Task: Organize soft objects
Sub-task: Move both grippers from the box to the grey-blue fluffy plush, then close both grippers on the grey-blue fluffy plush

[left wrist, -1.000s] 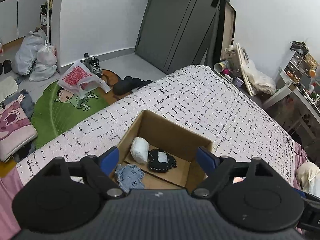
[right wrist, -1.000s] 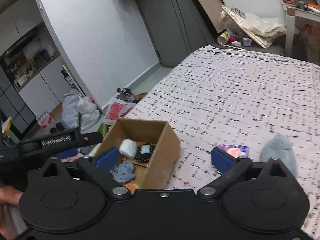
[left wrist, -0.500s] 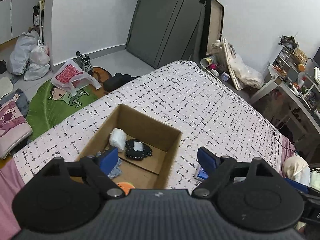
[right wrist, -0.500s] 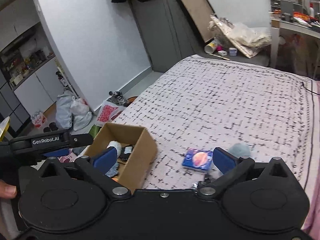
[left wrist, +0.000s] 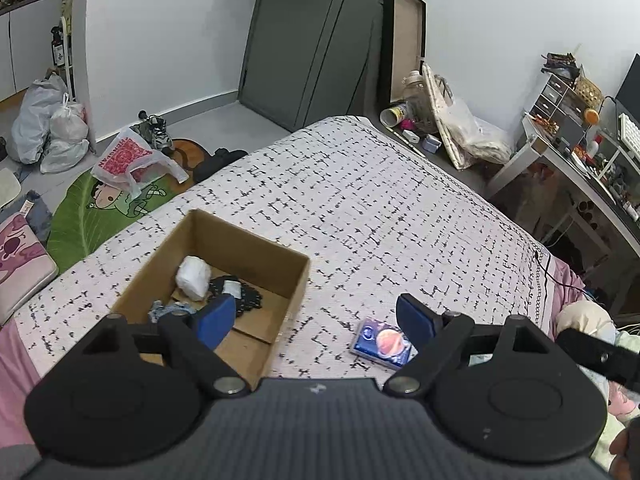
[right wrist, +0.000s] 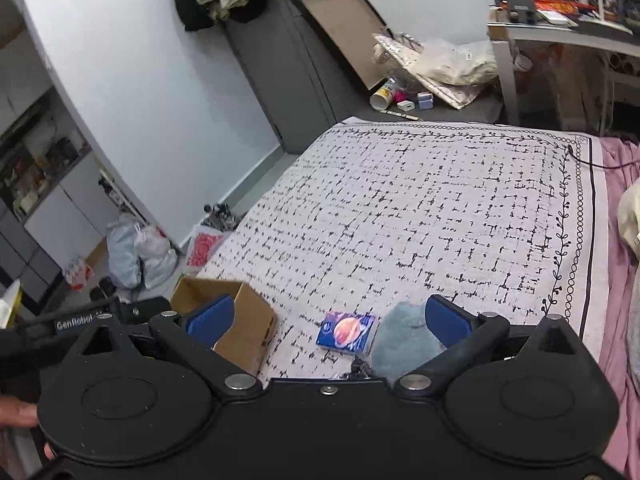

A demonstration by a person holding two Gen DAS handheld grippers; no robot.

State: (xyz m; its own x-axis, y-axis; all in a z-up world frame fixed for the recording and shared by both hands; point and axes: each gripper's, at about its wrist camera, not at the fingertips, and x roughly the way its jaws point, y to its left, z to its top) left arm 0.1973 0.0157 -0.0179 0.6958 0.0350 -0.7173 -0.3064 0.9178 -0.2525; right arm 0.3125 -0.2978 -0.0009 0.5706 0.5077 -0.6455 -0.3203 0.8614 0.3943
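Your left gripper (left wrist: pixel 316 316) is spread wide and holds nothing; it hangs above the bed (left wrist: pixel 380 208), over the box's right wall. Your right gripper (right wrist: pixel 328 316) is equally wide and empty, above the blue packet (right wrist: pixel 346 333) and the grey-blue plush (right wrist: pixel 404 338), which lie just beside each other.

The box (left wrist: pixel 256 248) is open-topped and holds a white bundle (left wrist: pixel 193 277), a black piece (left wrist: pixel 248 298) and a blue-grey cloth (left wrist: pixel 168 310).

The box sits near the bed's left edge. The packet lies right of the box, apart from it. Far half of the bed: bare patterned cover.
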